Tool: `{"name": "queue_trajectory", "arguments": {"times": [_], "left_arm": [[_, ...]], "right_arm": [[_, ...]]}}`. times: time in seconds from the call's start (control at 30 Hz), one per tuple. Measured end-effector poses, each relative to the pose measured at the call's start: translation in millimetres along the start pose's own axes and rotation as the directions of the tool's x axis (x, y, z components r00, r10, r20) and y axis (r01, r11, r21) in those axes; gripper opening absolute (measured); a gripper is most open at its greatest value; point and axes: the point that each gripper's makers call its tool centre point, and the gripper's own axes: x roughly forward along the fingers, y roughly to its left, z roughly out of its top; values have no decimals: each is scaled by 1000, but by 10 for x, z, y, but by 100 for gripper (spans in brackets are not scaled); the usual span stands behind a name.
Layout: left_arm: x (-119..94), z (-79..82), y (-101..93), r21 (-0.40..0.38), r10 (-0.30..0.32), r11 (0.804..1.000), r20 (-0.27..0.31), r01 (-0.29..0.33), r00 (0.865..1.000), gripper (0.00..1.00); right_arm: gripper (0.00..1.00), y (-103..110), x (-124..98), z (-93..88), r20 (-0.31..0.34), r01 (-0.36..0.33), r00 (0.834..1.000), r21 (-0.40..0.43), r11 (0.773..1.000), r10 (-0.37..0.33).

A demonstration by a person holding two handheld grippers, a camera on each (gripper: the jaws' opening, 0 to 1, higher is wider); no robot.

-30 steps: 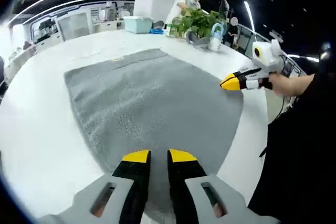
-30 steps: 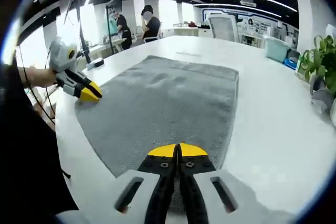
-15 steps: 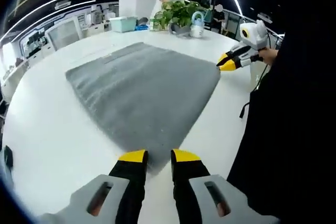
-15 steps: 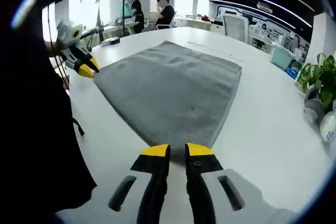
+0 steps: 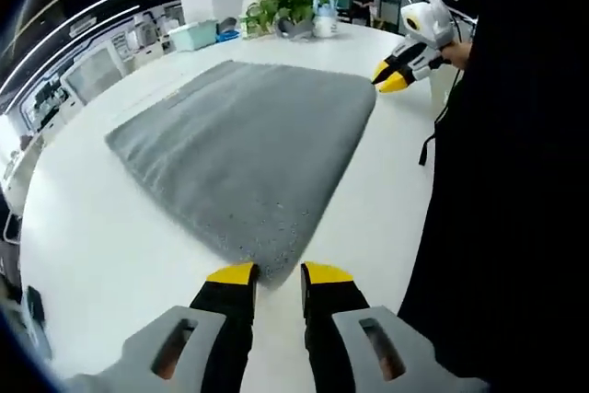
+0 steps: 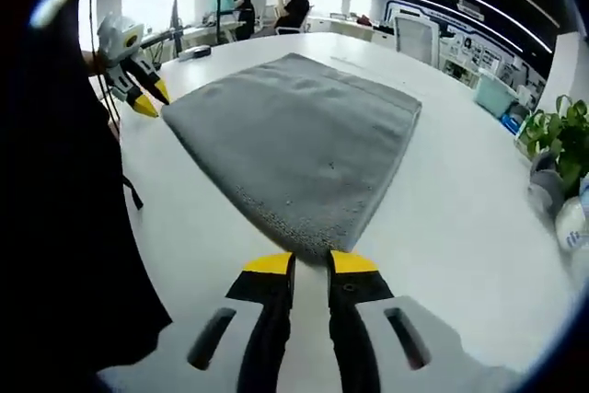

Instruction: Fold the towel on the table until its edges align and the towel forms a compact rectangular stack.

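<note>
Towel: a grey towel (image 5: 244, 144) lies spread flat on the white table (image 5: 101, 246), one layer, unfolded; the right gripper view shows it too (image 6: 294, 140).
Towel corners: in each view a near corner of the towel points at that view's own fingers.
Left gripper (image 5: 278, 273): at the bottom of the left gripper view, yellow tips parted by a narrow gap, holding nothing; the towel's corner lies just ahead of the tips, at the gap, and I cannot tell whether it touches them.
Right gripper (image 6: 310, 262): at the bottom of the right gripper view, tips a little apart, nothing between them; the towel's corner ends right at the tips.
Right gripper, seen from the left gripper view (image 5: 385, 78): at the upper right, held by a hand, its yellow tips just beside another corner of the towel.
Left gripper, seen from the right gripper view (image 6: 147, 101): at the upper left, yellow tips close to the towel's corner there.
Person: dark clothing (image 5: 515, 190) fills the near edge of the table.
Table, far side: a potted plant (image 5: 283, 5), a white watering can (image 5: 324, 17) beside it, and a pale green box (image 5: 195, 36), all well apart from the towel.
Background: an open office with people standing at the far desks.
</note>
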Motion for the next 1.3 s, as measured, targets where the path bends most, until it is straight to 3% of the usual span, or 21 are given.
{"name": "queue_trajectory", "arguments": {"times": [0.2,0.3,0.4,0.6,0.93,1.03,1.3], "left_arm": [[7,-16,9,4,3,1000,1,-3,1000,19],[8,-19,13,7,3,1000,-2,-3,1000,19],[9,-16,12,16,1,1000,-3,-1,1000,19],[8,-16,18,11,4,1000,-1,-4,1000,18],[7,-25,40,-5,26,1000,7,-26,1000,15],[11,-30,61,-14,38,999,9,-38,999,13],[12,-40,87,15,48,999,4,-48,999,8]], "right_arm": [[13,-39,13,-30,-37,30,999,-86,996,-33],[14,-23,8,88,1,13,1000,-79,997,-13],[16,-29,34,133,-11,10,1000,-177,984,-12],[13,-41,103,-20,-90,-14,996,-191,981,-3],[4,-98,97,-57,-97,-6,995,-148,989,-8],[2,-120,95,-51,-84,5,996,-59,998,-10],[0,-123,102,-36,-53,22,998,57,998,-19]]}}
